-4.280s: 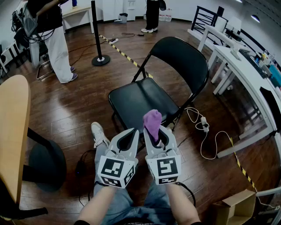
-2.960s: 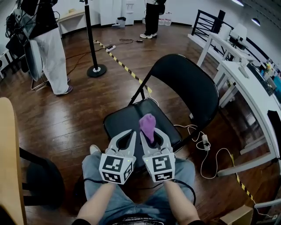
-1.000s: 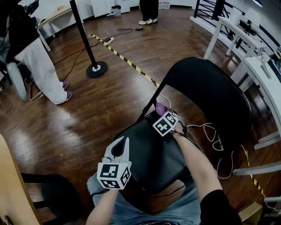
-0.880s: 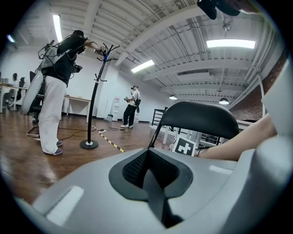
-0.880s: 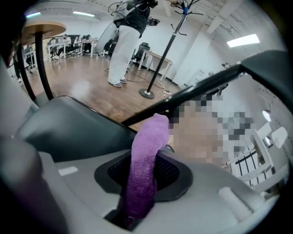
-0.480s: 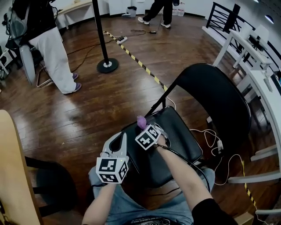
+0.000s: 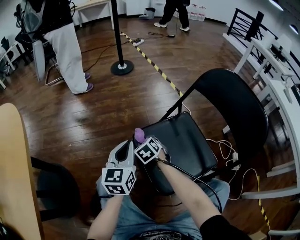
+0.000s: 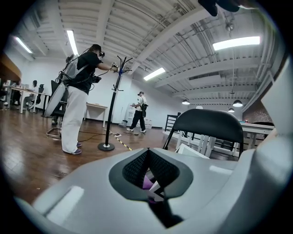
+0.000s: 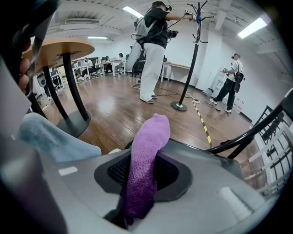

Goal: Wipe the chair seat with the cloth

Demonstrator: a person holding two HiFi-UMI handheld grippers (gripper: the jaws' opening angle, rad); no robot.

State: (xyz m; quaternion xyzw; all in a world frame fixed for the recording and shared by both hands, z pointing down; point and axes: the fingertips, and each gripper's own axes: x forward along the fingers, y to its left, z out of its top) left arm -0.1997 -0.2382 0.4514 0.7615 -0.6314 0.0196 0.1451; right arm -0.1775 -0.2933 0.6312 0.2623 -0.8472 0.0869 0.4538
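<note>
the right tool [image 9: 145, 159] is clamped on a purple cloth [image 9: 147, 137] that stands up past its tips — round wooden worktop [image 9: 64, 48] to its left, black chair frame [image 9: 256, 130] at its right.

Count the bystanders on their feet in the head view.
2. A bystander in white trousers stands at upper left; a bystander in dark trousers is at the top edge, centre. Others may be out of frame.

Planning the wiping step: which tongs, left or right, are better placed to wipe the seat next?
Right. The right tongs are shut on the cloth at the edge of the seat; the left tongs are shut and empty.
</note>
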